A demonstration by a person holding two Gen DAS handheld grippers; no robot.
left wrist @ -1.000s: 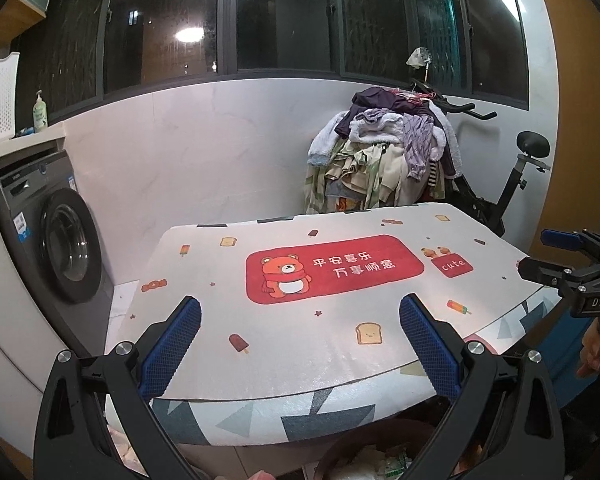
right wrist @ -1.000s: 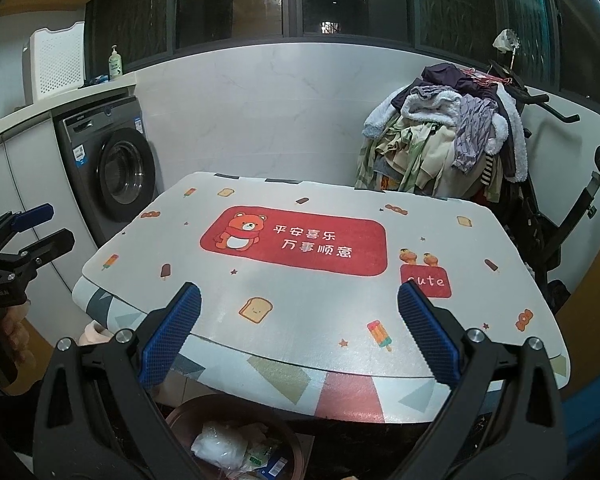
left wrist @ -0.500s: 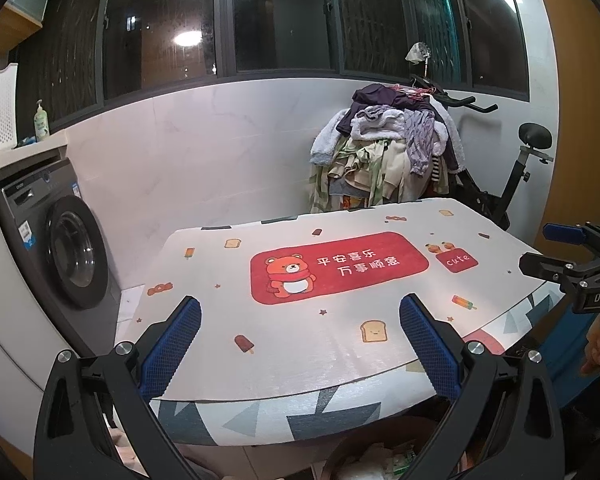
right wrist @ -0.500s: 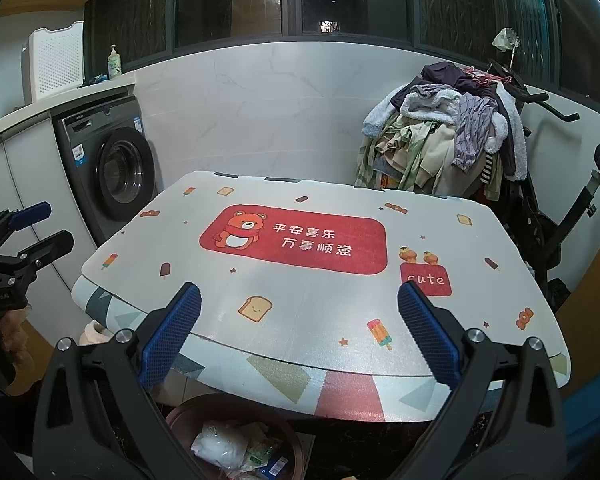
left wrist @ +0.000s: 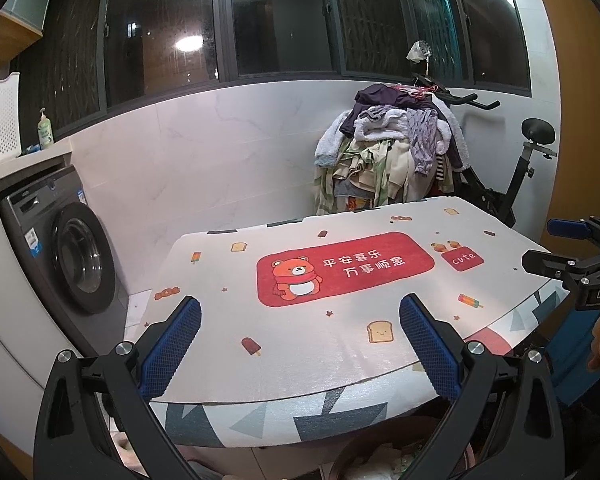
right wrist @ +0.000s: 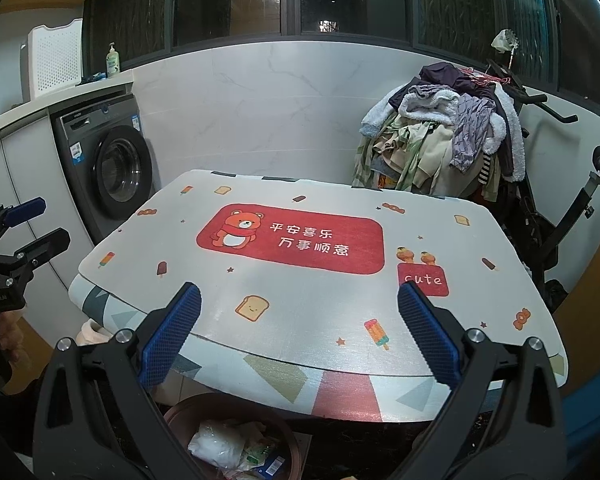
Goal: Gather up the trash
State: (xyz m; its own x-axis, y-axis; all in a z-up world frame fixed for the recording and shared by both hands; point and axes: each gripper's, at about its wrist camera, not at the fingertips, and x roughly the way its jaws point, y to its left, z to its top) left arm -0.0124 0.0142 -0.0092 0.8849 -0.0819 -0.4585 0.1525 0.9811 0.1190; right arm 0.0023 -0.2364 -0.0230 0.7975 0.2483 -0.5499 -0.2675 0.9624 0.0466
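Observation:
A brown bin (right wrist: 179,411) stands on the floor under the table's near edge. It holds trash (right wrist: 220,446): a white bag and several packets. In the left wrist view only the bin's rim (left wrist: 346,456) shows at the bottom. My right gripper (right wrist: 300,302) hovers open above the table's front edge, nothing between its blue pads. My left gripper (left wrist: 300,312) is open and empty too, over the near left part of the table (left wrist: 228,280). Each gripper shows at the side of the other's view: the right gripper (left wrist: 540,243) and the left gripper (right wrist: 52,220), both with jaws apart.
The table (right wrist: 340,300) carries a white mat with a red bear panel (right wrist: 292,240). A washing machine (right wrist: 116,168) stands at the left under a counter. A pile of clothes (right wrist: 440,140) hangs on an exercise bike (right wrist: 540,216) at the back right.
The left wrist view has turned slightly left and pulled back, so less of the bin shows. The right gripper has hardly moved. Both stay open.

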